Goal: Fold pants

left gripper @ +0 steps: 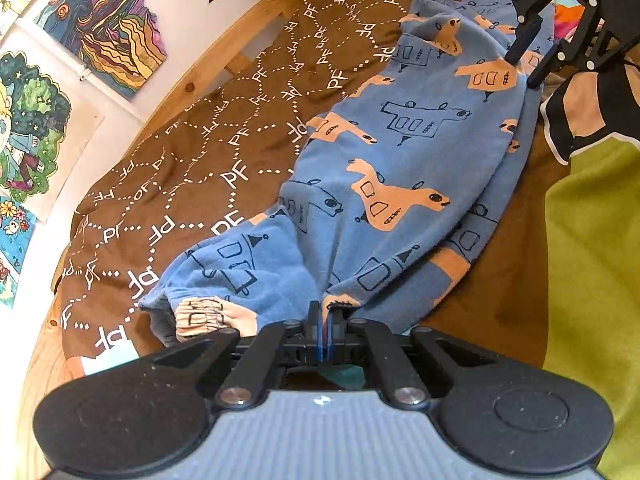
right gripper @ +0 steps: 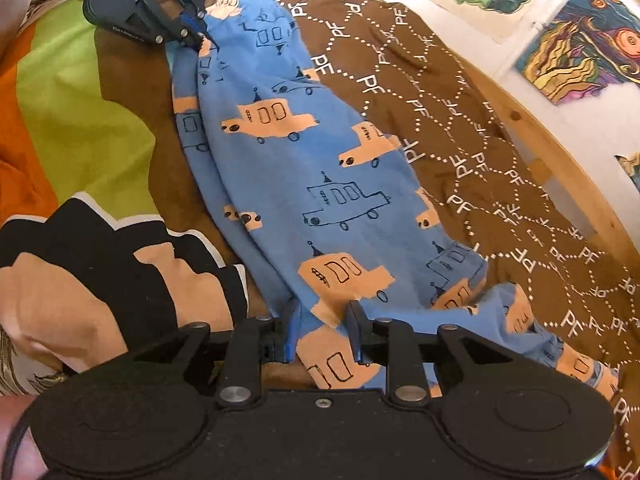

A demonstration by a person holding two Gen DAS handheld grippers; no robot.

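Blue pants (left gripper: pixel 400 152) printed with orange and outlined cars lie stretched lengthwise on a brown cover (left gripper: pixel 224 128) marked with white "PF" letters. My left gripper (left gripper: pixel 323 309) is shut on a pinch of the pants' edge at the near end, beside a ribbed orange cuff (left gripper: pixel 204 314). In the right wrist view that gripper (right gripper: pixel 203 42) grips the far end of the pants (right gripper: pixel 320 184). My right gripper (right gripper: pixel 324 326) stands open at the other end, with the fabric lying between its parted fingers and the pads off it. The left wrist view shows it (left gripper: pixel 528 65) at the top right.
A wooden bed frame (left gripper: pixel 240 40) borders the cover, with colourful drawings (left gripper: pixel 112 20) on the white wall behind. A green and orange blanket (right gripper: pixel 80 112) and a black-and-tan printed fabric (right gripper: pixel 100 280) lie along the pants' other side.
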